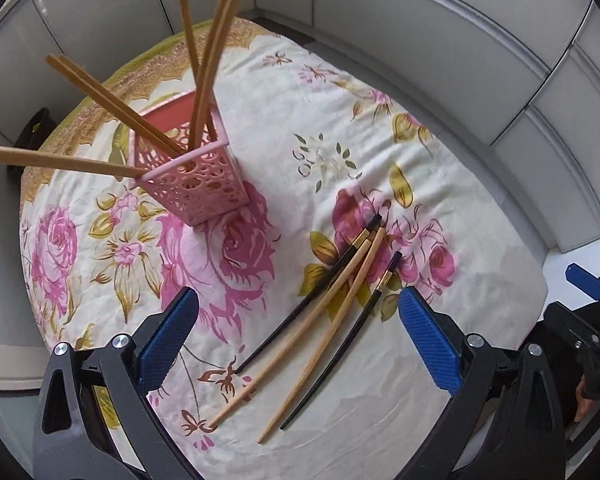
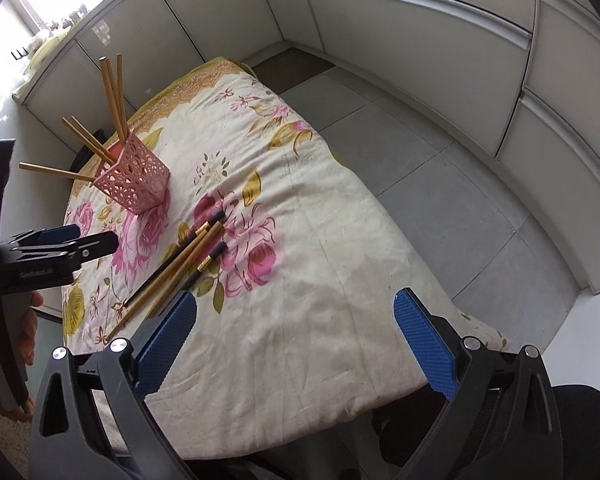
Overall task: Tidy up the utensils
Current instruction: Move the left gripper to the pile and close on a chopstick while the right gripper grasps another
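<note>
A pink perforated holder [image 1: 196, 184] stands on the floral cloth and holds several wooden chopsticks [image 1: 210, 64] that fan outward. It also shows in the right wrist view [image 2: 134, 186]. Loose chopsticks lie on the cloth: two wooden ones [image 1: 300, 344] and two black ones with gold bands [image 1: 352, 328], also seen in the right wrist view [image 2: 180, 268]. My left gripper [image 1: 298, 334] is open and empty, hovering just above the loose chopsticks. My right gripper [image 2: 294, 342] is open and empty above the cloth's near part, right of the chopsticks.
The floral cloth [image 2: 300, 240] covers a small table. White cabinet panels [image 2: 420, 40] curve around the back and right. Grey floor tiles [image 2: 440, 184] lie to the right. The left gripper's body [image 2: 48, 256] shows at the left of the right wrist view.
</note>
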